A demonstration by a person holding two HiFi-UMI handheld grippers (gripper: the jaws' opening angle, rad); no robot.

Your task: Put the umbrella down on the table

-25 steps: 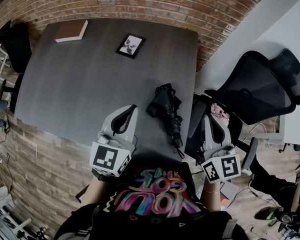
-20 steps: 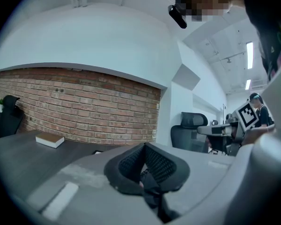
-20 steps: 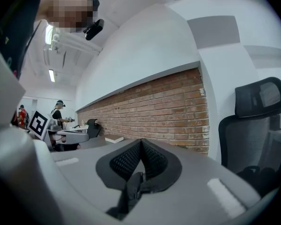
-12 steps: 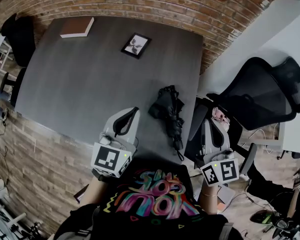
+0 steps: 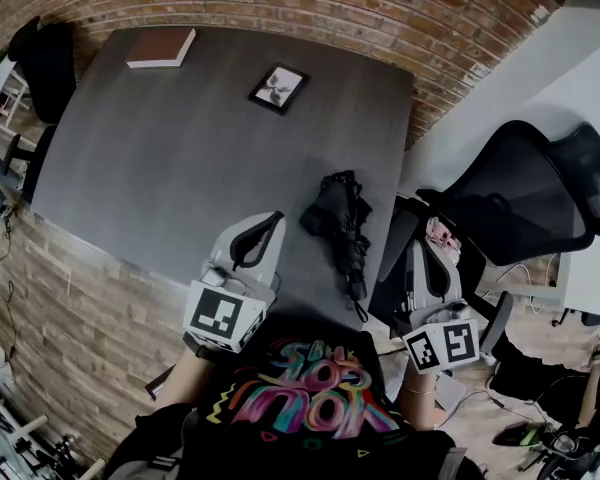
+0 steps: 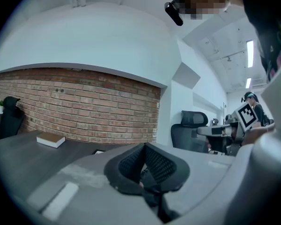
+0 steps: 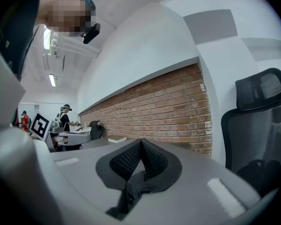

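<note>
Nearest, the left gripper (image 5: 265, 220) hovers over the near edge of the bench (image 5: 180, 168), its jaws clenched on nothing. The right gripper (image 5: 426, 243) hangs off the right edge beside the office chair (image 5: 520, 188), its jaws likewise pressed together and empty. The folded black umbrella (image 5: 338, 218) already lies on the bench along its right edge, with its thin end and strap reaching the near-right corner, so the task looks done. The main risk is a knock: either gripper or a sleeve swinging past that corner could catch the strap and drag the umbrella over the edge. The picture frame (image 5: 278, 88) and the book (image 5: 160, 48) at the far edge are well clear.
</note>
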